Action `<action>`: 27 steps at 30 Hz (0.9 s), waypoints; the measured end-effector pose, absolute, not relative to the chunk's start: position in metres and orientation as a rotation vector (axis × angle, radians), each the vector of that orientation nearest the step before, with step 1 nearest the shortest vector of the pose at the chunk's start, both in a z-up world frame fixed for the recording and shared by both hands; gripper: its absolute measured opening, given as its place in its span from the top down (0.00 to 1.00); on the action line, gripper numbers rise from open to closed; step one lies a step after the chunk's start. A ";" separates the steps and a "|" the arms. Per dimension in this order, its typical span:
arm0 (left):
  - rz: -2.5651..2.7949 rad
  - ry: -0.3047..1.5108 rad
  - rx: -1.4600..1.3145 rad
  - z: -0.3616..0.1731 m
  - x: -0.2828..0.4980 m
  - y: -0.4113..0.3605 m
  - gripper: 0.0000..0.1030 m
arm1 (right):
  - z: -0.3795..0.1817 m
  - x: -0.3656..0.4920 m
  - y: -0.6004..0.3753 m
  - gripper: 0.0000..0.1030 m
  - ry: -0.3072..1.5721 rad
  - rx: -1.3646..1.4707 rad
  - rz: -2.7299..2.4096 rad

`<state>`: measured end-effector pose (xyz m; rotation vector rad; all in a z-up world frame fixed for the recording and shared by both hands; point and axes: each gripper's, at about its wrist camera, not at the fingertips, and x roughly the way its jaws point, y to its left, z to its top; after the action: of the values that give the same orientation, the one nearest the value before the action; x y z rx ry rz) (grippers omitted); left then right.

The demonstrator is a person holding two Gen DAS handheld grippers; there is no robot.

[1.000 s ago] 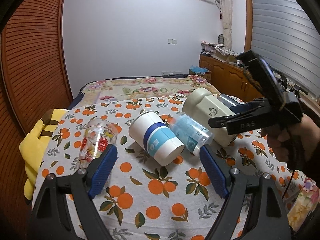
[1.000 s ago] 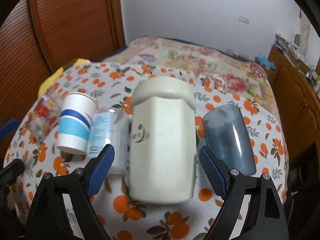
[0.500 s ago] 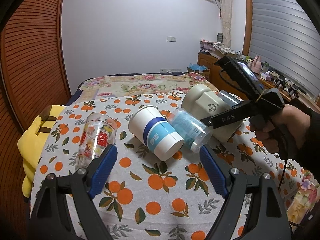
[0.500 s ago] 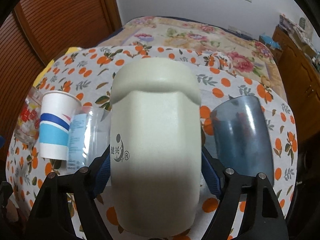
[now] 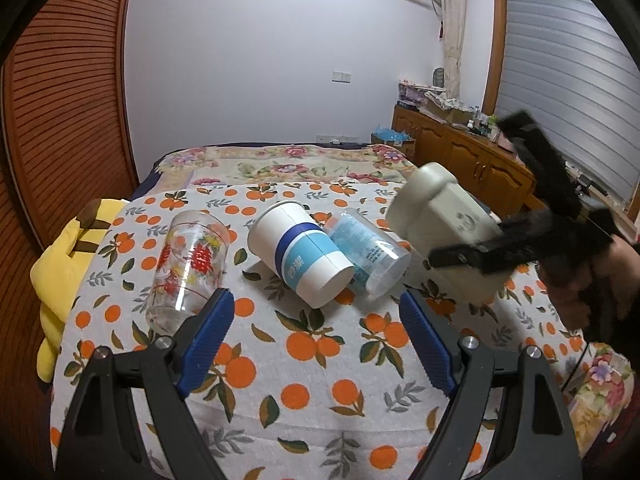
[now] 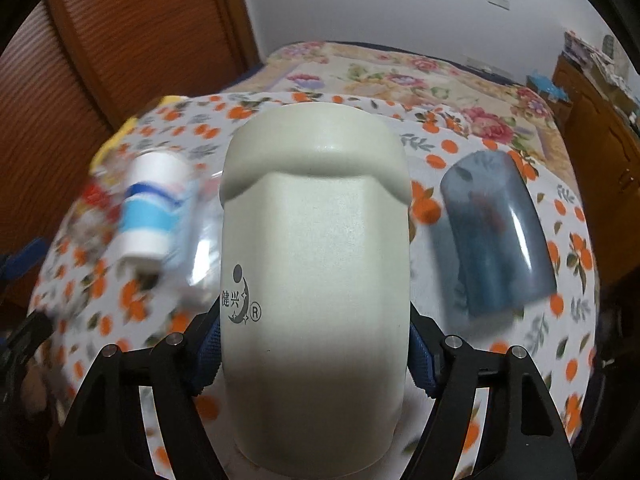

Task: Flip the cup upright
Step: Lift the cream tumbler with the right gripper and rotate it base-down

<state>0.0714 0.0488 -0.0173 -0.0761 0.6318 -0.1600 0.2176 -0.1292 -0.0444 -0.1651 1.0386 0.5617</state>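
Now we hold the cream cup (image 6: 316, 264) clamped between the right gripper (image 6: 314, 354) fingers, tilted off the surface (image 5: 320, 360). Next we judge it must rotate upright and be set down; the left gripper (image 5: 316, 332) fingers stand wide, empty.

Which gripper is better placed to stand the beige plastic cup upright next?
Right. The right gripper is shut on the beige plastic cup, already tilted off the orange-print tablecloth. The left gripper is open, holding nothing, facing the white-and-blue paper cup.
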 end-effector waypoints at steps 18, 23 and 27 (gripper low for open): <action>-0.192 0.638 -0.109 -0.012 0.045 0.046 0.17 | -0.060 0.130 -0.118 0.25 1.102 -0.125 0.698; -0.190 0.648 -0.112 -0.015 0.044 0.047 0.17 | -0.068 0.120 -0.107 0.25 1.111 -0.150 0.711; -0.187 0.656 -0.113 -0.016 0.044 0.047 0.17 | -0.071 0.119 -0.102 0.25 1.119 -0.153 0.711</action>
<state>0.0442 0.0472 -0.0157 -0.1128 0.6564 -0.1867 0.1191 -0.1021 -0.0712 -0.1530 1.1193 0.7109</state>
